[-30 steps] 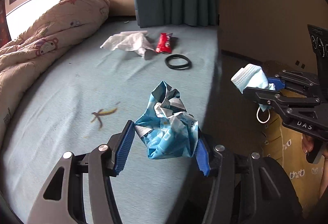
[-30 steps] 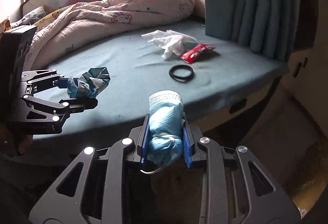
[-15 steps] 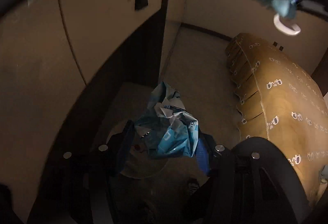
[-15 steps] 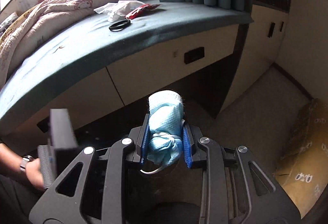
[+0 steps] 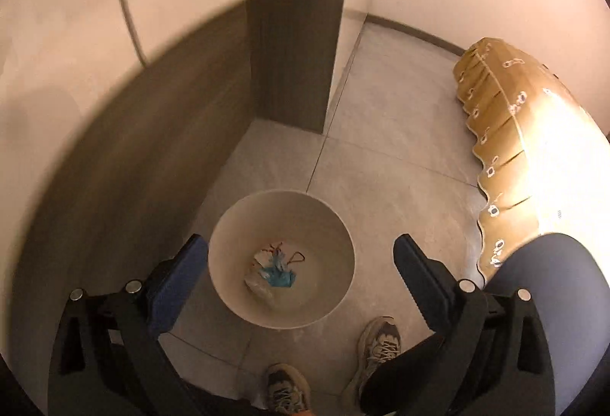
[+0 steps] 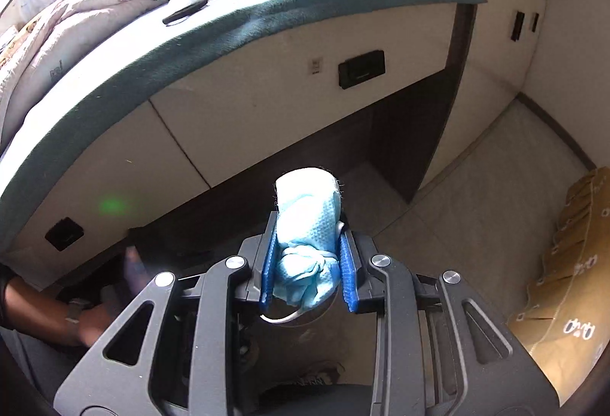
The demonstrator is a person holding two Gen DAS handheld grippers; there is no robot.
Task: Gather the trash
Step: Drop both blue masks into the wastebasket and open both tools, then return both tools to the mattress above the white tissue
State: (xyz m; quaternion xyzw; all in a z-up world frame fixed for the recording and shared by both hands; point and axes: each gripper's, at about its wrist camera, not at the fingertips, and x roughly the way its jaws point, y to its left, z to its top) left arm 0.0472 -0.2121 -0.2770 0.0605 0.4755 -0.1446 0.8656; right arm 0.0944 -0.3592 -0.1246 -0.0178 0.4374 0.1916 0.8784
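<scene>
Left gripper [image 5: 301,265] jaws opening, nothing between them, bin [image 5: 244,225] straight below. Right gripper [image 6: 309,269] clamps balled blue mask [image 6: 309,225]; bin not visible there, left hand nearer.

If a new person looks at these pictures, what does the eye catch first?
First, the round beige bin on the floor, trash at its bottom, with the left gripper opening empty above it. Then the crumpled blue face mask pinched in the right gripper, below the bed.
</scene>
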